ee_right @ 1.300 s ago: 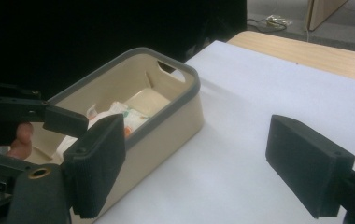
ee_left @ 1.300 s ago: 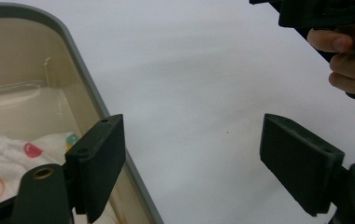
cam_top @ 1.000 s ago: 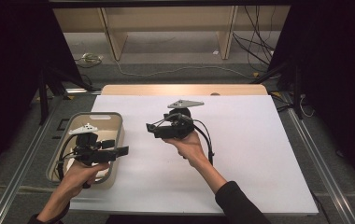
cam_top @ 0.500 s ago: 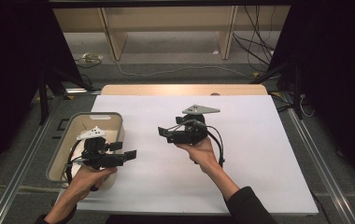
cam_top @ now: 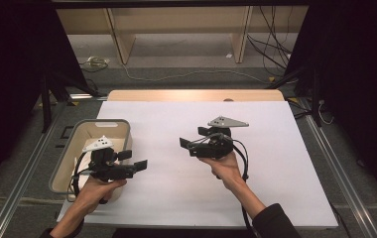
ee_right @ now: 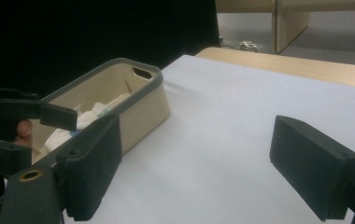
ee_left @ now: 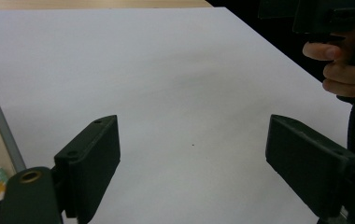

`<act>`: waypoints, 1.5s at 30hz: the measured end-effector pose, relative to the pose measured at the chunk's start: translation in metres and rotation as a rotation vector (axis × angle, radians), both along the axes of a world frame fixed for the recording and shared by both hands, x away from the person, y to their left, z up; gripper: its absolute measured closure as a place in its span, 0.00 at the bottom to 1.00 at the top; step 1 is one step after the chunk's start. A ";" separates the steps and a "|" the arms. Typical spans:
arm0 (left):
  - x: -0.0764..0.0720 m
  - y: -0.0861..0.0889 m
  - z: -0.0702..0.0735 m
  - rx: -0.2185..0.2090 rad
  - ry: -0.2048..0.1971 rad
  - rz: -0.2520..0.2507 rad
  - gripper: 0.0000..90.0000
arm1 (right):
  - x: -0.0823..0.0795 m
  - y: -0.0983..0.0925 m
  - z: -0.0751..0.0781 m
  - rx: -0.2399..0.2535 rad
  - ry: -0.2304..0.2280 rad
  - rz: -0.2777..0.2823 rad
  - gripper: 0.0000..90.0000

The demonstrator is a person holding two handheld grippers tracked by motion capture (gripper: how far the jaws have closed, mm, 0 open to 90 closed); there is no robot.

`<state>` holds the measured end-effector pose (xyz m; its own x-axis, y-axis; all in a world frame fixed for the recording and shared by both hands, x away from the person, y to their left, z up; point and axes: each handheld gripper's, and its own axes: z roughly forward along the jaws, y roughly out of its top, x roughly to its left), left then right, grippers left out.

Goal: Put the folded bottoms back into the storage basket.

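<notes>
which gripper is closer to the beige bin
Left. The left gripper hangs at the bin's near right rim, jaws open and empty. The right gripper is out over the white table, well to the bin's right, also open and empty.

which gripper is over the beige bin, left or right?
The left gripper: its body hangs above the beige bin at the table's left edge. The right gripper sits over bare white table, mid-surface.

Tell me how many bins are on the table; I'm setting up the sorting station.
1. The beige bin with a grey rim sits at the table's left edge, beside the left gripper. White items lie inside it.
</notes>
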<state>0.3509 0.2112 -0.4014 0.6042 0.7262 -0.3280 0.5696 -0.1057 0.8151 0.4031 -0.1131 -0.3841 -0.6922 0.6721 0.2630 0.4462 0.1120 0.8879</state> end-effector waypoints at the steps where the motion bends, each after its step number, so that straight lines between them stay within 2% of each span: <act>1: -0.001 -0.001 0.000 -0.001 0.002 -0.003 0.20 | -0.001 0.000 -0.001 -0.001 -0.003 0.000 0.20; 15: -0.006 -0.005 -0.004 -0.008 -0.033 -0.016 0.20 | -0.016 -0.012 -0.005 0.000 -0.031 -0.011 0.20; 19: -0.008 -0.005 -0.005 0.006 -0.054 -0.014 0.20 | -0.021 -0.017 -0.005 0.002 -0.039 -0.011 0.20; 23: -0.011 -0.005 -0.005 -0.003 -0.074 -0.018 0.20 | -0.027 -0.022 -0.004 0.004 -0.049 -0.014 0.19; 28: -0.013 -0.005 -0.003 -0.024 -0.096 -0.020 0.19 | -0.036 -0.029 -0.006 0.001 -0.062 -0.020 0.19; 36: -0.015 -0.004 -0.003 -0.032 -0.128 -0.033 0.19 | -0.050 -0.046 -0.008 -0.001 -0.076 -0.036 0.18; 45: -0.017 -0.004 -0.004 -0.023 -0.162 -0.041 0.18 | -0.066 -0.062 -0.011 -0.011 -0.101 -0.071 0.17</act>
